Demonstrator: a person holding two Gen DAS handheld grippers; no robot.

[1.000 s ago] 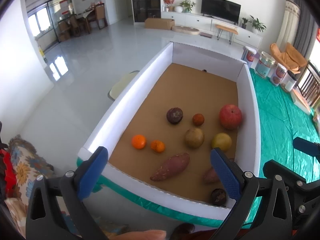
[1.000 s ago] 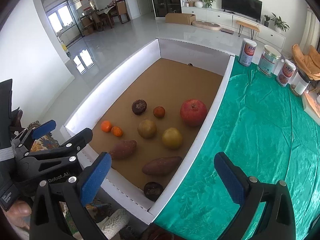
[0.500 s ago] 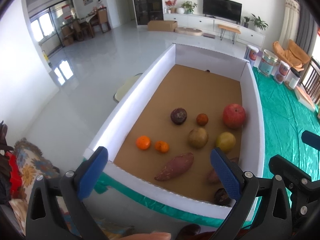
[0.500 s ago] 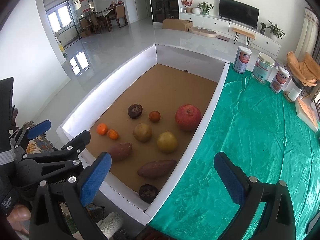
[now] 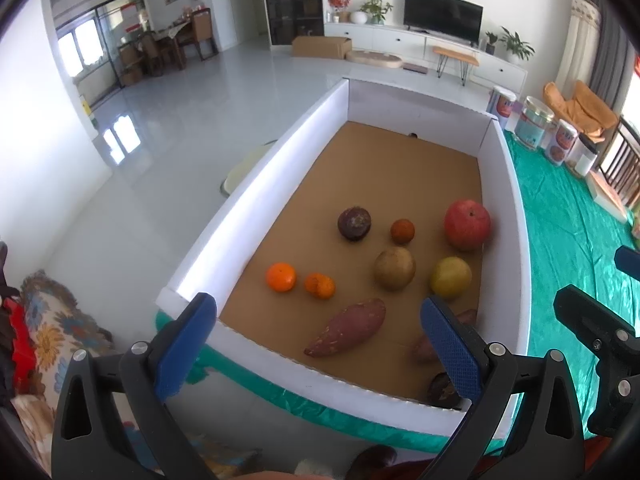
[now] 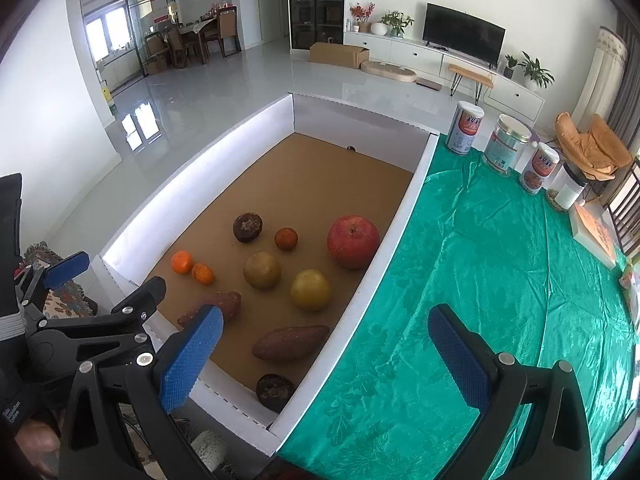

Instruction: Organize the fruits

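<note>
A white-walled box (image 5: 256,184) (image 6: 404,208) with a brown floor holds the fruit. In it lie a red apple (image 5: 467,224) (image 6: 353,241), two yellow-brown round fruits (image 5: 394,268) (image 5: 451,277), two oranges (image 5: 281,277) (image 5: 319,285), a small dark orange fruit (image 5: 402,231), two dark round fruits (image 5: 354,223) (image 6: 274,391) and two sweet potatoes (image 5: 346,333) (image 6: 291,343). My left gripper (image 5: 316,348) is open and empty, above the box's near wall. My right gripper (image 6: 324,352) is open and empty, above the box's near right corner.
A green cloth (image 6: 500,280) covers the table right of the box. Several tins and jars (image 6: 506,150) stand at its far edge. A patterned cushion (image 5: 48,336) lies at the left. The left gripper also shows in the right wrist view (image 6: 80,320).
Both grippers have pulled back and risen a little, so the box and fruit sit slightly farther off. Both stay open. No fruit has moved.
</note>
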